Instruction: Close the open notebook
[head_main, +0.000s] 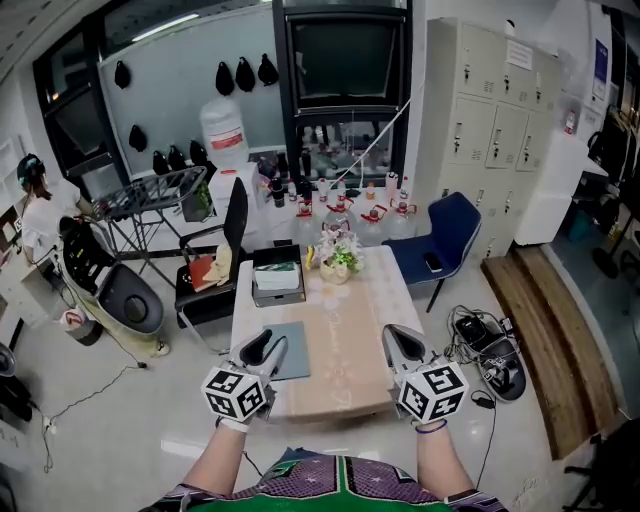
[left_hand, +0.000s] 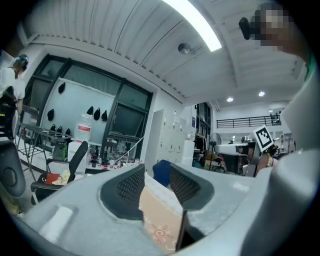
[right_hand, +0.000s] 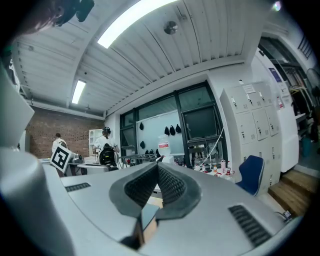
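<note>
A grey-blue notebook (head_main: 292, 350) lies flat on the left part of the beige-clothed table (head_main: 350, 320), showing one plain cover. My left gripper (head_main: 268, 346) hovers at the notebook's left edge near the table's front; its jaws stand apart with nothing between them (left_hand: 156, 176), and only the tablecloth shows through the gap. My right gripper (head_main: 398, 340) is over the table's right front part, apart from the notebook. Its jaws meet at the tips (right_hand: 158, 169) and hold nothing.
A stack of boxes (head_main: 277, 275) and a flower vase (head_main: 338, 262) stand at the table's far end. A black office chair (head_main: 215, 262) is at the left, a blue chair (head_main: 442, 238) at the right. Cables and devices (head_main: 490, 352) lie on the floor beside a wooden step (head_main: 548, 335).
</note>
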